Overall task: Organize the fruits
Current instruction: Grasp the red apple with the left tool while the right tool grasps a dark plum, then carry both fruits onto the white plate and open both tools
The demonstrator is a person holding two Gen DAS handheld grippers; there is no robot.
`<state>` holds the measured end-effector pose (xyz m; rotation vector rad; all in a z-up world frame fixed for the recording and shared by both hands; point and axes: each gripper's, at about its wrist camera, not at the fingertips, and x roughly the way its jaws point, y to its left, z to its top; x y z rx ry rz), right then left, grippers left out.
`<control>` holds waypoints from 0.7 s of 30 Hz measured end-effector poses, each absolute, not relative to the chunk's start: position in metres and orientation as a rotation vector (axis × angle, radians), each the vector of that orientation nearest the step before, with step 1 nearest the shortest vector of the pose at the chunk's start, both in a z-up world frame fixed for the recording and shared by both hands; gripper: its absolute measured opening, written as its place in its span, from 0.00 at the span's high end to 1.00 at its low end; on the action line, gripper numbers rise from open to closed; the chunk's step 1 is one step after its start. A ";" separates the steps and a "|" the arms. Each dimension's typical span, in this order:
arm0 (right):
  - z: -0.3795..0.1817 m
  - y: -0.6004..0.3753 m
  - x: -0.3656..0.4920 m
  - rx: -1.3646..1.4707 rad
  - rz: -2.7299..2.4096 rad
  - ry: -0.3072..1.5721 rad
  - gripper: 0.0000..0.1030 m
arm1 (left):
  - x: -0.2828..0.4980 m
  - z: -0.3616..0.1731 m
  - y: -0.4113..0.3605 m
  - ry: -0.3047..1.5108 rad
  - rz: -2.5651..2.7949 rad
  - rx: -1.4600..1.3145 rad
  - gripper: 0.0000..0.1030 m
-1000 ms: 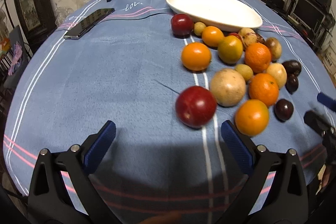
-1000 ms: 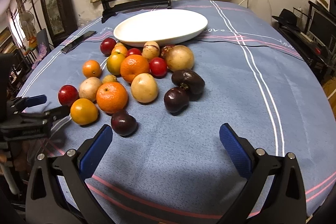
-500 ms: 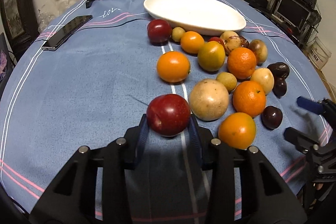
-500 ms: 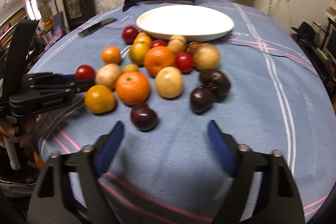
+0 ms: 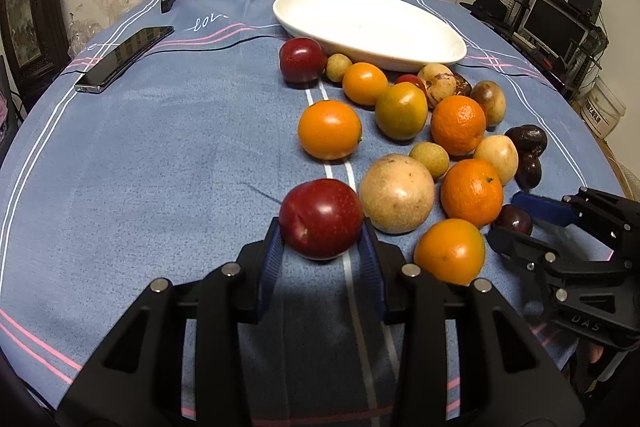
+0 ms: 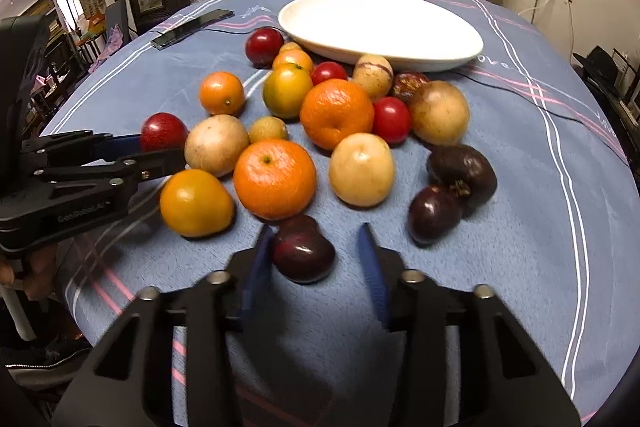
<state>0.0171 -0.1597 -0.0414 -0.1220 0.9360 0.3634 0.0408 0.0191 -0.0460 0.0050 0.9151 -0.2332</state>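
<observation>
My left gripper has its two blue pads pressed on both sides of a red apple, so it is closed on this fruit, which sits on the blue tablecloth at the near-left edge of the fruit pile, well in front of the white oval dish. A pale round fruit lies just beside the apple, on the side toward my right gripper. In the right wrist view, my right gripper is partly closed around a dark purple plum; the left pad seems to touch the plum, but there is a clear gap between the plum and the other pad, so it does not hold it firmly. This plum lies at the near edge of the pile, far in front of the dish, with a big orange just behind it. A second red apple rests close to the near-left rim of the dish. A black phone lies on the cloth well to the left of the dish.
</observation>
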 end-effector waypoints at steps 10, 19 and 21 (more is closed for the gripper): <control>-0.027 -0.175 0.009 -0.073 0.392 0.895 0.71 | 0.044 -0.046 0.020 0.910 -0.240 0.008 0.62; -0.022 -0.184 0.007 -0.060 0.406 0.877 0.71 | 0.056 -0.046 0.018 0.893 -0.238 0.024 0.63; -0.021 -0.186 0.009 -0.053 0.407 0.872 0.71 | 0.056 -0.045 0.017 0.887 -0.241 0.033 0.63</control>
